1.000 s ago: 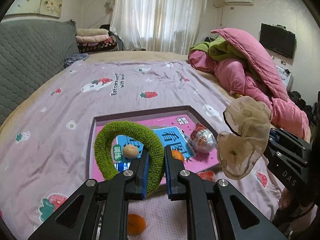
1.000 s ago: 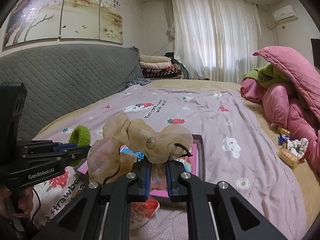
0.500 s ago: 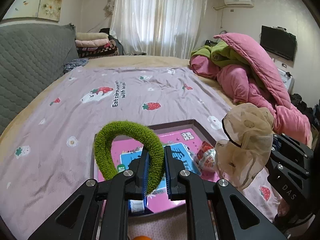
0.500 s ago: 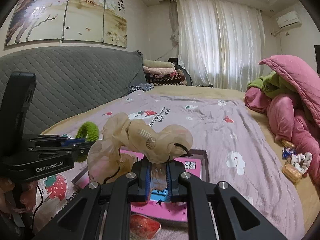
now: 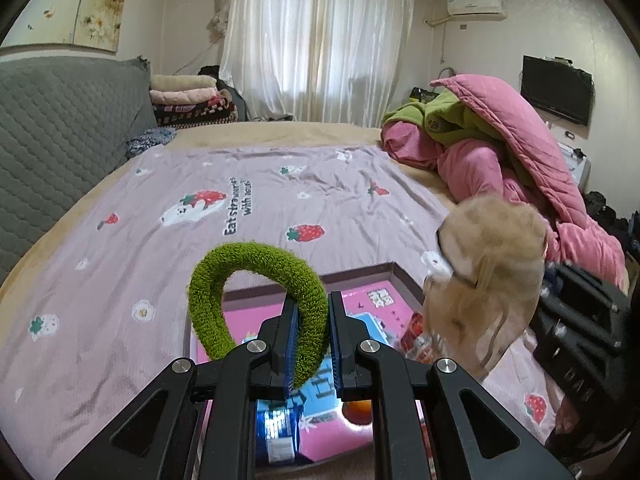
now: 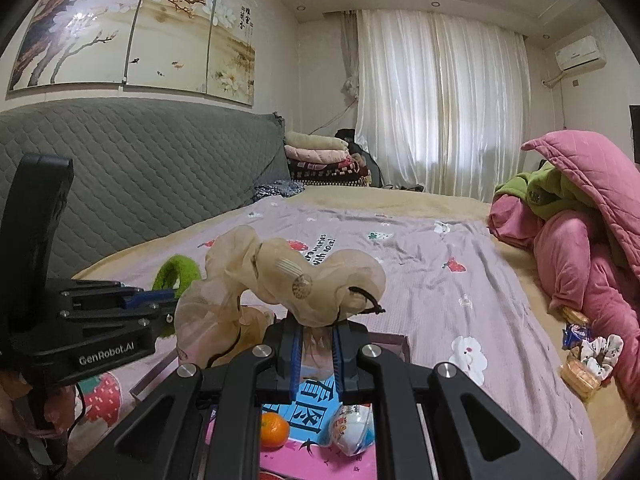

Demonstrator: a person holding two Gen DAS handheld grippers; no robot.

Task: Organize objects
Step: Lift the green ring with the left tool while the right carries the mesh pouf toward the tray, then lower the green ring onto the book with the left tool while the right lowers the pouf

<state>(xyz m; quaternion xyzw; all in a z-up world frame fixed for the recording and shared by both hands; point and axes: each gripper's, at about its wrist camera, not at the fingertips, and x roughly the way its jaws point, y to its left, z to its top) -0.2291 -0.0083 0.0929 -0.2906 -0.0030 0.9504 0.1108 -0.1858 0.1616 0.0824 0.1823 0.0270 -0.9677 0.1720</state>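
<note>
My left gripper (image 5: 313,344) is shut on a fuzzy green headband (image 5: 224,280) and holds it up above the shallow tray (image 5: 352,274). My right gripper (image 6: 317,346) is shut on a sheer beige scrunchie (image 6: 288,280), also held above the tray (image 6: 394,342). The scrunchie shows blurred in the left wrist view (image 5: 488,252), the headband in the right wrist view (image 6: 178,272). In the tray lie a pink and blue book (image 6: 310,404), an orange (image 6: 274,430) and a wrapped toy egg (image 6: 354,428).
The tray sits on a lilac strawberry-print bedspread (image 5: 260,200). A heap of pink and green quilts (image 5: 500,148) lies at the right. Snack packets and a scrunchie (image 6: 586,356) lie by the quilts. A grey padded headboard (image 6: 140,184) runs along the left.
Both grippers have risen and pulled back from the tray, each keeping its item. The scrunchie is now blurred by motion in the left wrist view.
</note>
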